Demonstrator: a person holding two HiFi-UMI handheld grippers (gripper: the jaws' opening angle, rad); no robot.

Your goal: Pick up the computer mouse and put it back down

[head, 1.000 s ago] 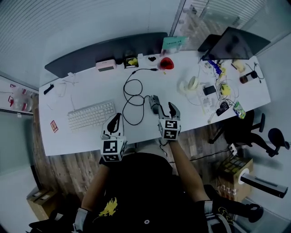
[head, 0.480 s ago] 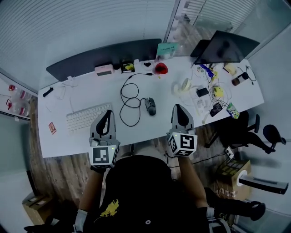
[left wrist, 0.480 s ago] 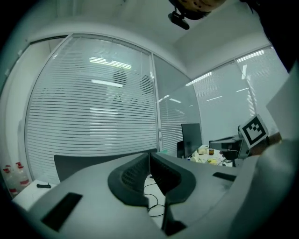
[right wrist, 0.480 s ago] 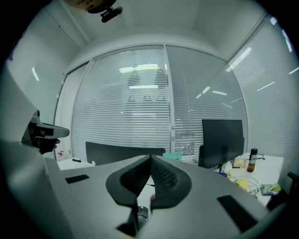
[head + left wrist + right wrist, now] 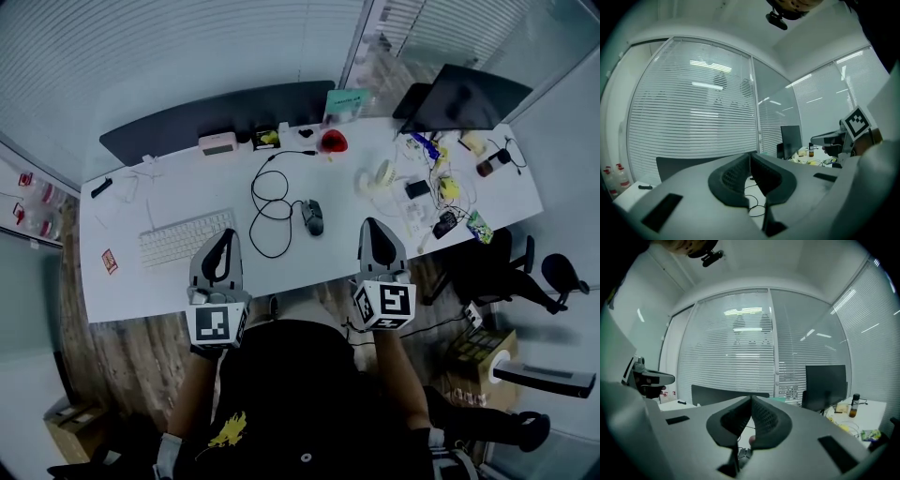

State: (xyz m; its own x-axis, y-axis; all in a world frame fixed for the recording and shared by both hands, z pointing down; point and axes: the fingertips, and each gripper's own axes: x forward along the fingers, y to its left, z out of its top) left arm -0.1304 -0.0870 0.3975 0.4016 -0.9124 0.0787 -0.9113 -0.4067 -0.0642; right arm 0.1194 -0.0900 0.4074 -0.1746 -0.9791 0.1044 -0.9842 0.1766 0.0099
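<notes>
The right tool (image 5: 372, 228) is closed: in the right gripper view its two dark, ribbed pads (image 5: 761, 420) meet at the tips with nothing between them. The left tool (image 5: 227, 237) is closed and empty too, its pads (image 5: 733, 176) pressed together in the left gripper view. Each has a smooth grey shell and carries a cube of black-and-white square markers, which is its only print. Both are held up level, apart from each other, and in the head view they show over the near edge of the worktop (image 5: 131, 291).

The mouse (image 5: 313, 217) lies on the worktop near the middle, between the two tools and beyond them, touching neither. It is dark and rounded, and it also shows low under the right tool's pads (image 5: 743, 454). A thin black cable (image 5: 272, 202) lies in loose loops just left of it and runs toward the far edge.

The worktop is white and smooth, with bare surface along its near edge and at the near left corner. A white keyboard (image 5: 186, 236) lies left of the left tool, and a small red card (image 5: 110, 260) lies close to the left edge. A dark grey panel (image 5: 216, 112) stands along the far edge, with a pink box (image 5: 217, 143) and a red object (image 5: 332, 142) just before it. A green box (image 5: 345, 101) has print too small to read. A dark monitor (image 5: 464, 98) stands at the far right corner, above a crowd of small items. Wood floor (image 5: 122, 356) shows past the near edge.
</notes>
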